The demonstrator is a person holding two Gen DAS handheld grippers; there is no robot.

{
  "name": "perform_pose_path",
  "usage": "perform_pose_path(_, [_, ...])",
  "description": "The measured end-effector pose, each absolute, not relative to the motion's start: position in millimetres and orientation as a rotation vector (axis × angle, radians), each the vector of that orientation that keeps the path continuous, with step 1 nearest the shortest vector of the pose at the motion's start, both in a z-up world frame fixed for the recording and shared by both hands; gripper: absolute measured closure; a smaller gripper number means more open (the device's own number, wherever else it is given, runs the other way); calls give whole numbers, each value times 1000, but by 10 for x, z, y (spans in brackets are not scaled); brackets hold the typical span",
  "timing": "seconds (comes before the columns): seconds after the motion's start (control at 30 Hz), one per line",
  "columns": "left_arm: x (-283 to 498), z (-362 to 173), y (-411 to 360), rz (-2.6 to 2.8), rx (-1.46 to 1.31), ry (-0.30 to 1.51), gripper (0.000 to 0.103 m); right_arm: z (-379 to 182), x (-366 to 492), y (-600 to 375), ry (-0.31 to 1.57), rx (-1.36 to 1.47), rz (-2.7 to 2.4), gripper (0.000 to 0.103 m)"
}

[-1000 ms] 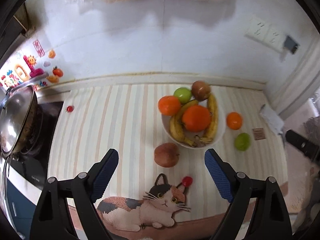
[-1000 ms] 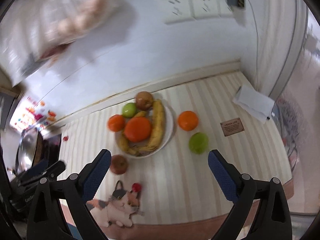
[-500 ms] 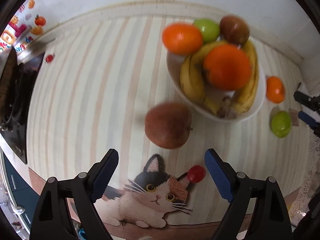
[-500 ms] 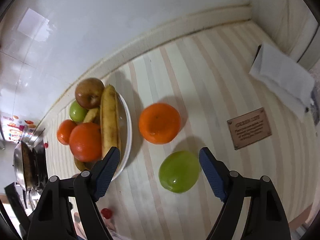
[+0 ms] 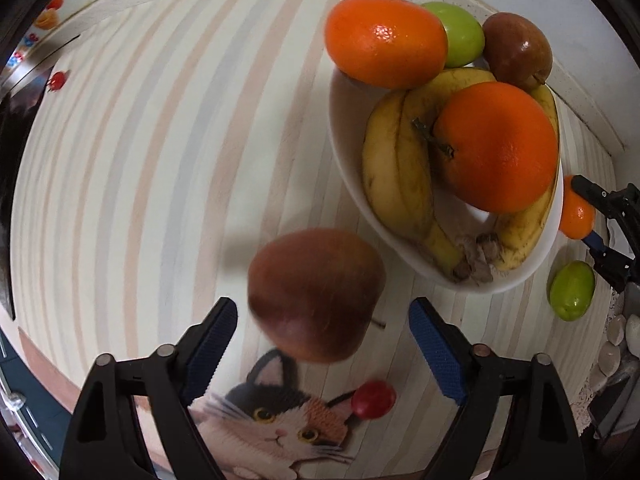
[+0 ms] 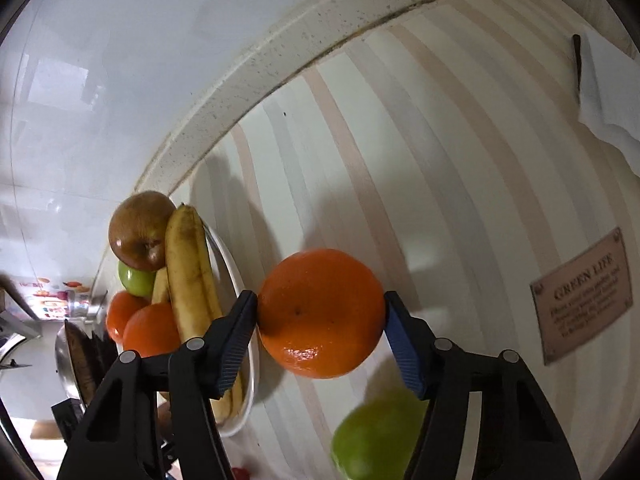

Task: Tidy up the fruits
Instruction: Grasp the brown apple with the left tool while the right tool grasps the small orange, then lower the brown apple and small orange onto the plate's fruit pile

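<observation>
A white bowl [image 5: 348,152] on the striped mat holds bananas [image 5: 396,176], two oranges, a green apple and a brown-red apple. In front of it lies a loose red-brown apple [image 5: 316,292]. My left gripper [image 5: 322,312] points down over this apple; its jaws are closing with the apple between them and a small gap on each side. Right of the bowl, my right gripper [image 6: 320,308] is closing on a loose orange [image 6: 320,320], and both blue pads touch its sides. A loose green apple [image 6: 376,436] lies just in front of that orange.
The mat carries a cat print [image 5: 280,420] with a small red ball [image 5: 374,404] beside it. A brown label plaque [image 6: 580,300] and a white cloth [image 6: 608,92] lie to the right. The white wall runs close behind the bowl. A pan [image 6: 72,344] stands far left.
Both grippers came down toward the mat. The left one now straddles the red-brown apple with narrower jaws. The right one shifted from over the green apple to the orange and closed onto it.
</observation>
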State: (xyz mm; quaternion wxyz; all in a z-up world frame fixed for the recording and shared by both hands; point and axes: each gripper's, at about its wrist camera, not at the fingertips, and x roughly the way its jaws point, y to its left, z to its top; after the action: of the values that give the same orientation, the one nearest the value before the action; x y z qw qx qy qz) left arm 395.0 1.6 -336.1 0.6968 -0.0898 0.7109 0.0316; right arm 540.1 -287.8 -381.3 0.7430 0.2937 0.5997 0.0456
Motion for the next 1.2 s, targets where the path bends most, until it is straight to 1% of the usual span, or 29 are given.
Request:
perform_pose_path(0.03, [3962, -3358, 26, 83, -185, 1577, 36, -3803, 5409, -2851, 1312, 617, 95, 37])
perform_pose_path(0.17, [3966, -3323, 103, 82, -211, 1531, 36, -3782, 5408, -2793, 1316, 572, 87, 38])
perform_pose_path(0.5, [3927, -3156, 271, 75, -210, 1495, 37, -3574, 5339, -2712, 1297, 535, 137, 38])
perform_pose_path(0.7, [3939, -2792, 354, 44, -245, 1443, 37, -3313, 5322, -2621, 1264, 541, 200, 38])
perform_pose_path(0.83, [4131, -2559, 353, 2, -264, 1396, 37, -3088, 5386, -2466, 1238, 534, 254, 38])
perform_pose_path(1.03, [4317, -2658, 238, -10, -259, 1402, 37, -2854, 5457, -2329, 1213, 518, 298, 38])
perform_pose_path(1.13, [4380, -2776, 203, -16, -265, 1427, 37, -2810, 5537, -2223, 1225, 522, 326, 38])
perform_pose_path(1.2, [4385, -2795, 202, -13, -272, 1412, 37, -2812, 5605, -2109, 1239, 497, 344, 38])
